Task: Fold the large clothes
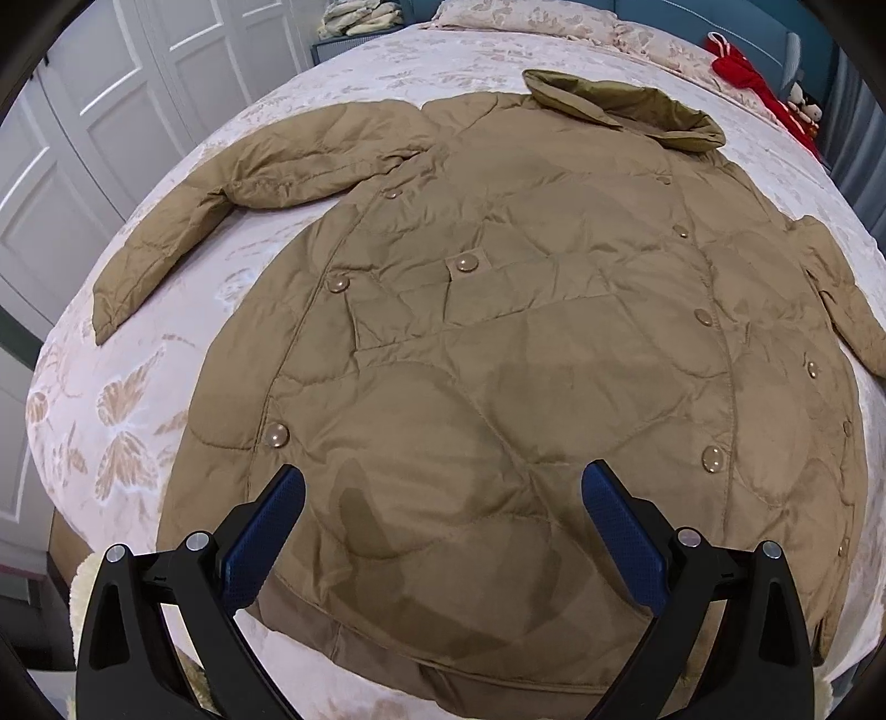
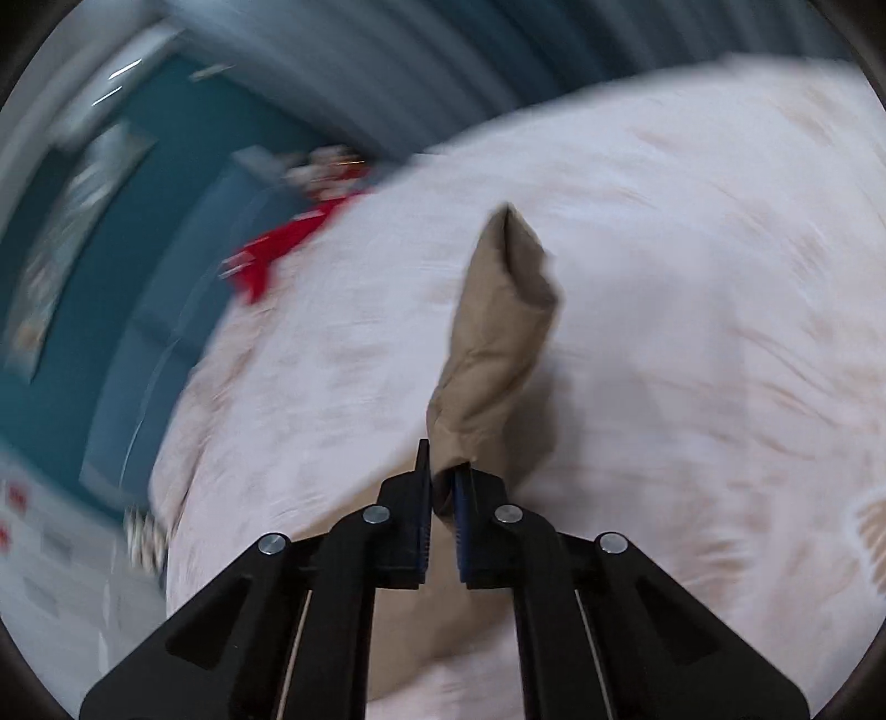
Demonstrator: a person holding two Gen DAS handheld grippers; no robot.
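Black gripper arms with blue ribbed pads fill the bottom of my left wrist view: my left gripper has its jaws spread wide, with nothing between them, hovering over the lower hem of the tan quilted down coat. I see the coat lying flat and front-up across the middle of the frame on a bed covered by a pale pink bedspread with a leaf and butterfly pattern. Its darker olive collar sits at the upper centre, one sleeve stretches out to the upper left and bends downward, and round pearly snap buttons run in two columns down the front. A small flap pocket with one snap sits near the middle of the frame. White panelled wardrobe doors curve along the left edge, and a red garment lies at the upper right beside a patterned pillow.

On my right wrist view, much blurred, my right gripper is at the lower centre with its jaws pressed together on a fold of the tan fabric, which I take to be the coat's other sleeve; that fabric rises from the pads toward the centre of the frame, above the same bedspread. A teal wall and the red garment smear across the upper left
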